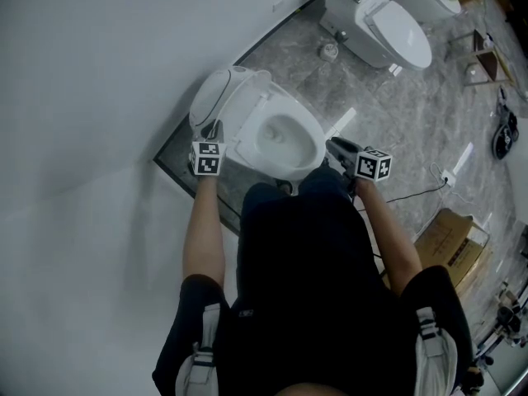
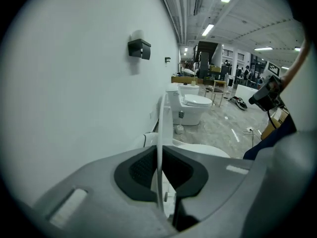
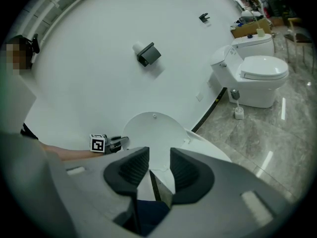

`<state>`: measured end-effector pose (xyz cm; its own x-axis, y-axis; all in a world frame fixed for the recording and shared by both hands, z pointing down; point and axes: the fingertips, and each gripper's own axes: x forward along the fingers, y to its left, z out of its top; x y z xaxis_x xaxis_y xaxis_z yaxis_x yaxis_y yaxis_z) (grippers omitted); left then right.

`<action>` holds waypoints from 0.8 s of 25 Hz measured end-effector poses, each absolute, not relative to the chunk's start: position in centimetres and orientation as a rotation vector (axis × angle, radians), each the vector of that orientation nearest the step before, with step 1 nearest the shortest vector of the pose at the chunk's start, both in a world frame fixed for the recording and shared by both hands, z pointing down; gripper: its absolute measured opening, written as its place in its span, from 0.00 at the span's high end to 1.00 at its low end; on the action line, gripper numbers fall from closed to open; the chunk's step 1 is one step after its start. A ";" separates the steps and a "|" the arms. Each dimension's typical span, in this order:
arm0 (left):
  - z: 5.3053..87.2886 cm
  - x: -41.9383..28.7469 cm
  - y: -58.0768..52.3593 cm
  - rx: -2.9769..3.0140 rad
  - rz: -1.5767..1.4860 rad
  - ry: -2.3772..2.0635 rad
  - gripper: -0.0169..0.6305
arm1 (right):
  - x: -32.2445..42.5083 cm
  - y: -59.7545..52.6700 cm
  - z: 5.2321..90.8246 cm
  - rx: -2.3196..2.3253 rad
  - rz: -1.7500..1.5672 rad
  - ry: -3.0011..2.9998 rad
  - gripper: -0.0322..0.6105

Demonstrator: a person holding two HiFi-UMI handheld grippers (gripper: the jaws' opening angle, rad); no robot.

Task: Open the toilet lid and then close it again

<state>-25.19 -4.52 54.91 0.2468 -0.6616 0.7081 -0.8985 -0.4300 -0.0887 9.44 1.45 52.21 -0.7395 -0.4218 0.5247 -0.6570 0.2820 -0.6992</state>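
Note:
The white toilet [image 1: 280, 139] stands against the wall with its lid [image 1: 216, 97] raised upright. My left gripper [image 1: 213, 132] sits at the lid's near edge. In the left gripper view the thin lid edge [image 2: 160, 133] runs straight between the dark pads [image 2: 141, 170], and the left gripper [image 2: 159, 171] is shut on it. My right gripper [image 1: 334, 148] hovers at the bowl's right side, apart from the toilet. In the right gripper view the right gripper [image 3: 159, 168] is open with nothing between the jaws, facing the raised lid [image 3: 153, 130] and the left gripper [image 3: 116, 143].
A second toilet [image 1: 379, 23] stands further along the wall, with a small object [image 1: 329, 51] on the floor beside it. A cardboard box [image 1: 452, 242] and a cable lie at the right. A black holder [image 2: 139, 48] hangs on the wall. The person's legs are close to the bowl's front.

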 end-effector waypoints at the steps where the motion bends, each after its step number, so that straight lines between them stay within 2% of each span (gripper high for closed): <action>1: 54.9 -25.5 -4.7 2.185 0.988 -1.439 0.93 | 9.6 1.3 52.2 0.999 1.442 -2.313 0.76; 20: 56.3 -28.7 -6.8 2.087 0.932 -1.423 0.92 | 11.0 1.8 53.0 1.036 1.469 -2.276 0.76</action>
<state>-28.74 -6.78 56.26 0.2416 -0.6286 0.7392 -0.9290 -0.3700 -0.0110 11.00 1.78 53.02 -0.7195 -0.4319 0.5439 -0.6735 0.2426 -0.6983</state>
